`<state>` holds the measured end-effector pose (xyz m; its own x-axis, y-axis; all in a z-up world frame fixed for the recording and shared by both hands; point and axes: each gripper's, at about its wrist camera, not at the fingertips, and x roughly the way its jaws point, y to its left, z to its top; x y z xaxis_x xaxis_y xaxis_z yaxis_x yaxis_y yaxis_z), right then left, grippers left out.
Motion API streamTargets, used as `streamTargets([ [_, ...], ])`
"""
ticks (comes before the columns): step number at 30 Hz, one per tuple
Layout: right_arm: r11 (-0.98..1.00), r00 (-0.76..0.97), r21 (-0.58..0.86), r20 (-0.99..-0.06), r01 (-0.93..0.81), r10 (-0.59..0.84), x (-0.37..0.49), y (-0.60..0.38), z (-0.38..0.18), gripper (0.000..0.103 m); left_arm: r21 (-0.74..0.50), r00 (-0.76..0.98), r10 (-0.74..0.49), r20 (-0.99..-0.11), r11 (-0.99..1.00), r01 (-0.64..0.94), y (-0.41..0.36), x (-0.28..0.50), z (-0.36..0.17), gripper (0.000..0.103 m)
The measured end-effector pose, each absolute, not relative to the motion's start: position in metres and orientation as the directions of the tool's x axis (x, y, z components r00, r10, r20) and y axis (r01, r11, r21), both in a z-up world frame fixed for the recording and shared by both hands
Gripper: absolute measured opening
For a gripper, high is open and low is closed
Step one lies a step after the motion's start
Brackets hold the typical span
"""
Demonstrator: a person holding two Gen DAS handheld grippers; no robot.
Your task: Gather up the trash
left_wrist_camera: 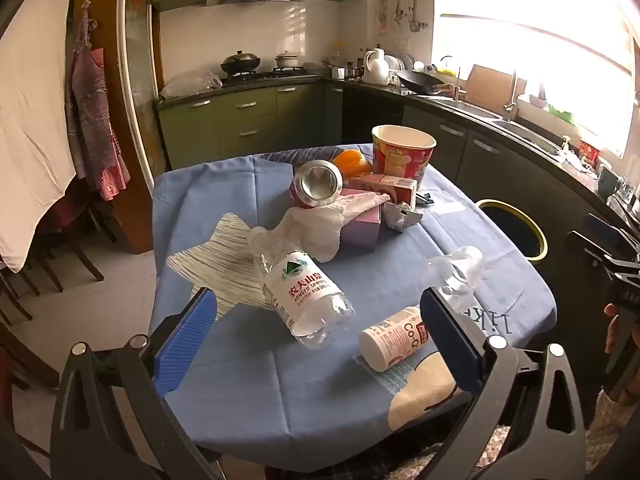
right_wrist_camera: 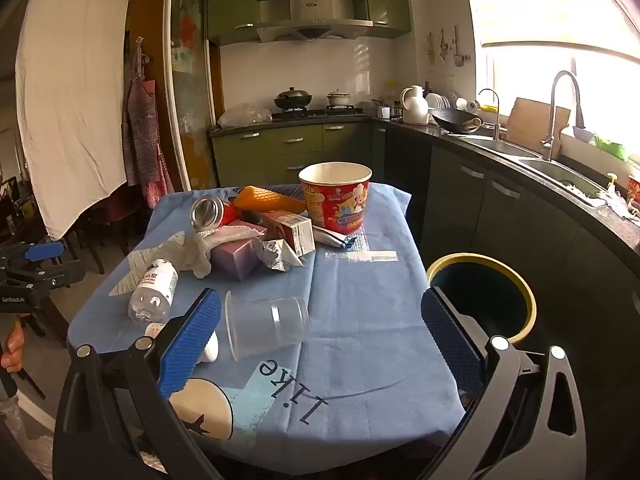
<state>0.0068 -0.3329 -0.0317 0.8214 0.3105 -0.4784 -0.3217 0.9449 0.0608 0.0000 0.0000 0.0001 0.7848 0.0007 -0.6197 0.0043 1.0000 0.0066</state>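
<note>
Table [right_wrist_camera: 360, 304] under a blue cloth, beside dark kitchen cabinets; yellow-rimmed bin [right_wrist_camera: 520, 300] on the floor just beside its right edge.

Far end: red paper bucket [right_wrist_camera: 338, 196], upright, mouth up. In front of it a heap: drink can [left_wrist_camera: 318, 184] on its side, base toward the camera; orange packet [right_wrist_camera: 266, 198]; red-and-white carton [right_wrist_camera: 290, 228]; purple box [right_wrist_camera: 236, 258] with crumpled white tissue [left_wrist_camera: 320, 224] draped over it; flattened carton [right_wrist_camera: 280, 260].

Near end: clear water bottle [left_wrist_camera: 302, 294], lying flat, long axis running from far left to near right. White small bottle [left_wrist_camera: 394, 338] on its side, just beside it. Clear plastic cup [right_wrist_camera: 266, 326] on its side, mouth toward the left.

Left gripper [left_wrist_camera: 320, 344]: jaws wide apart, empty, hovering over the water bottle and the white small bottle.

Right gripper [right_wrist_camera: 320, 344]: jaws wide apart, empty, cup between the blue pads [right_wrist_camera: 190, 344], untouched.
</note>
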Motion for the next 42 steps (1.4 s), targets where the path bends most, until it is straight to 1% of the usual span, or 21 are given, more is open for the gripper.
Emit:
streamTargets([
  [42, 0.941, 0.811, 0.073, -0.488, -0.331, 0.324, 0.0075, -0.3291, -0.0384, 0.099, 0.011, 0.782, 0.000, -0.623, 1.000, 0.008, 0.0012, -0.0033, -0.0009, 0.097],
])
